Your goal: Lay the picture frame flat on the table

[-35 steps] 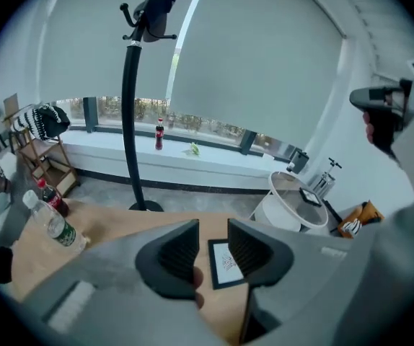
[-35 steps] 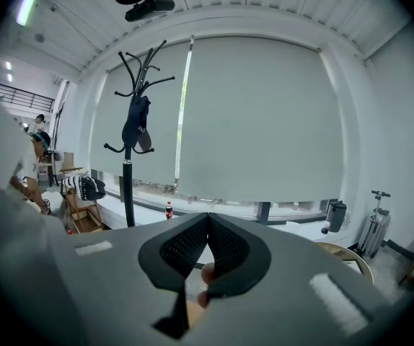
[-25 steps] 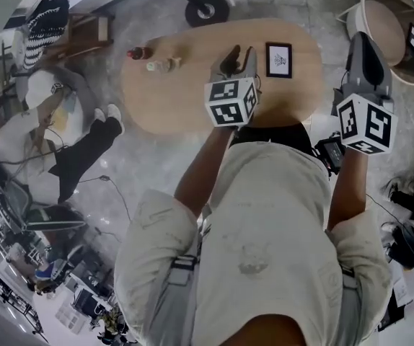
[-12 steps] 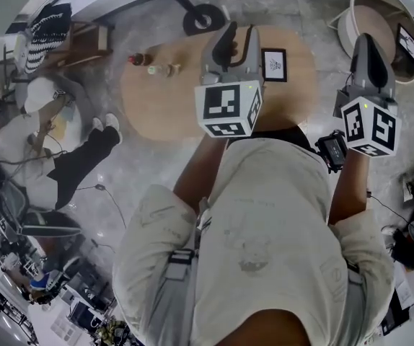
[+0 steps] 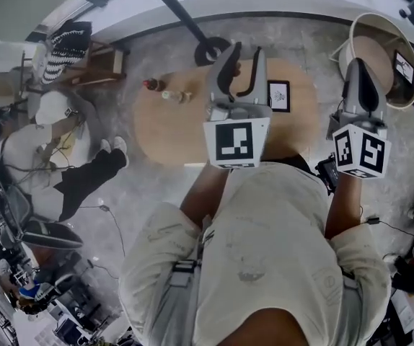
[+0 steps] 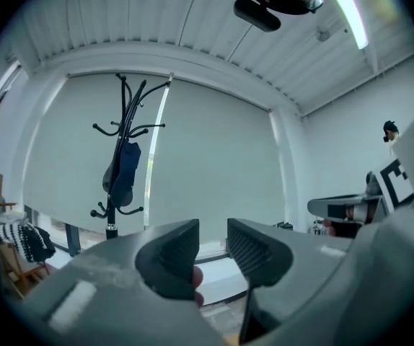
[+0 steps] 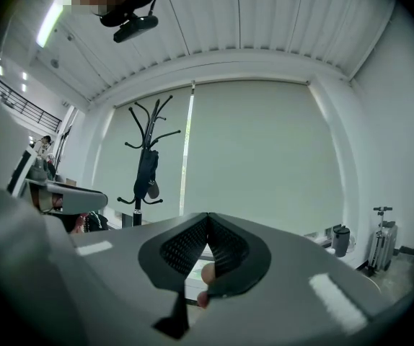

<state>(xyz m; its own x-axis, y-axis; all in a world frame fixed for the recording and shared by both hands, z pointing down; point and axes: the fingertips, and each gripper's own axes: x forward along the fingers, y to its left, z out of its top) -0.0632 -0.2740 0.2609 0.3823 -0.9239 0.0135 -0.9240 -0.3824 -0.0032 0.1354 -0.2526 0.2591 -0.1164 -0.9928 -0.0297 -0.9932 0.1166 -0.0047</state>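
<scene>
A small black picture frame [image 5: 279, 96] with a white print lies flat on the oval wooden table [image 5: 178, 128], near its right end. My left gripper [image 5: 244, 52] is held high above the table, just left of the frame in the head view. In the left gripper view it [image 6: 213, 240] points up at the wall, its jaws a little apart and empty. My right gripper [image 5: 357, 67] hangs off the table's right edge. Seen in the right gripper view, it [image 7: 208, 225] is shut on nothing. Neither gripper view shows the frame.
A small red bottle [image 5: 151, 85] and some small items [image 5: 174, 94] stand at the table's far left. A coat stand [image 6: 124, 157] with its round base [image 5: 212, 49] is behind the table. A round basket [image 5: 380, 56] sits at right. A person [image 5: 55, 143] sits at left.
My left gripper has risen from the table next to the frame up toward the head camera. The right gripper has lifted slightly. The frame lies where it was.
</scene>
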